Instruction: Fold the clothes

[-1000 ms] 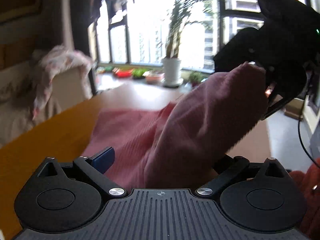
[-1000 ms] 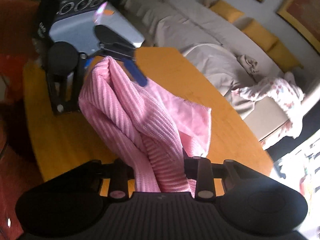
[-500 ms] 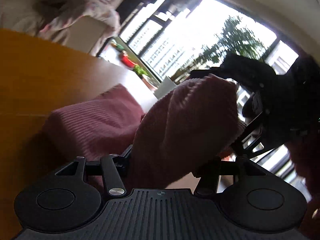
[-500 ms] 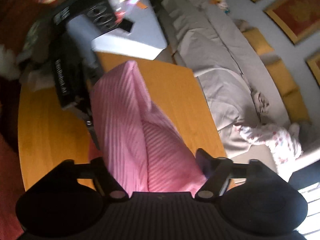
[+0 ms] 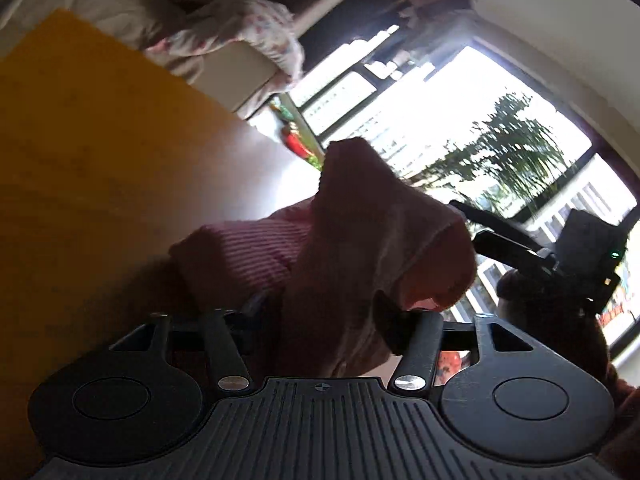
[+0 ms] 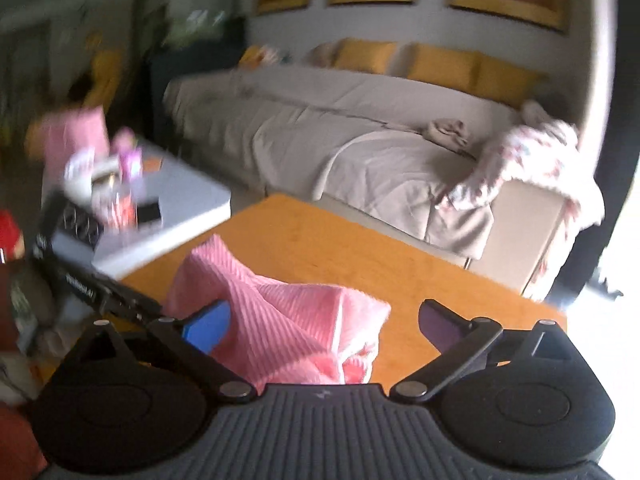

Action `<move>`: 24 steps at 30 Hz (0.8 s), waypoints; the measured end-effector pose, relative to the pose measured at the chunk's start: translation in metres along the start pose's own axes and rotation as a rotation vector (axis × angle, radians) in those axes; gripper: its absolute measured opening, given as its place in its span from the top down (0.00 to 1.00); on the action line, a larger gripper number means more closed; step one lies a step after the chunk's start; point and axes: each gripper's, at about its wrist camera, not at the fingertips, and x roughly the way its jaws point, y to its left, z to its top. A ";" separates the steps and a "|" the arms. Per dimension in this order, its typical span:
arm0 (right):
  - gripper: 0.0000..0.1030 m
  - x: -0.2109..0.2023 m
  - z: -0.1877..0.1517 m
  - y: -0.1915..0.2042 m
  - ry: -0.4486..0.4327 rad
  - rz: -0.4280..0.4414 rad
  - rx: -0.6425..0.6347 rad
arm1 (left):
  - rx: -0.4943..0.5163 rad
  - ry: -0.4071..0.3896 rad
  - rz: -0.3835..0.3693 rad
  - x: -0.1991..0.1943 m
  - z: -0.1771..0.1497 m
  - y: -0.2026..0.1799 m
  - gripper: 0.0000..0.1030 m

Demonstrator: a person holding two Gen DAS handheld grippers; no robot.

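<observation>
The pink ribbed knit (image 6: 288, 328) is bunched up on the orange table (image 6: 360, 252), w/ one end pulled up into the left gripper (image 5: 324, 320), which looks clamped on it. Right gripper (image 6: 324, 326) has its fingers spread wide apart, cloth just lying loose btwn them. Grey couch (image 6: 320, 132) sits behind the table.

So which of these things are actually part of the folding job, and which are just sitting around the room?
Part of the job:
- pink ribbed cloth
- wooden table it lies on
- left gripper, cloth between its fingers
- right gripper, jaws spread

Just lying about:
- sofa with yellow cushions
- floral blanket
- white side table with clutter
- potted tree at the window
</observation>
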 end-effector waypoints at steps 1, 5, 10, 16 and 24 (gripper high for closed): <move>0.02 -0.003 -0.007 -0.006 -0.007 0.001 0.047 | 0.021 -0.001 -0.009 0.001 0.003 -0.003 0.22; 0.02 -0.020 -0.035 -0.027 -0.036 -0.018 0.202 | 0.086 -0.014 -0.028 0.012 0.020 -0.017 0.08; 0.02 -0.019 -0.048 -0.039 -0.064 -0.067 0.246 | 0.062 -0.012 0.022 0.031 0.031 -0.020 0.38; 0.18 -0.043 -0.045 -0.021 -0.146 -0.040 0.164 | -0.055 -0.048 0.056 0.018 0.031 0.000 0.49; 0.39 -0.034 -0.068 -0.006 -0.069 0.204 0.356 | 0.049 -0.069 0.051 -0.005 0.015 -0.018 0.51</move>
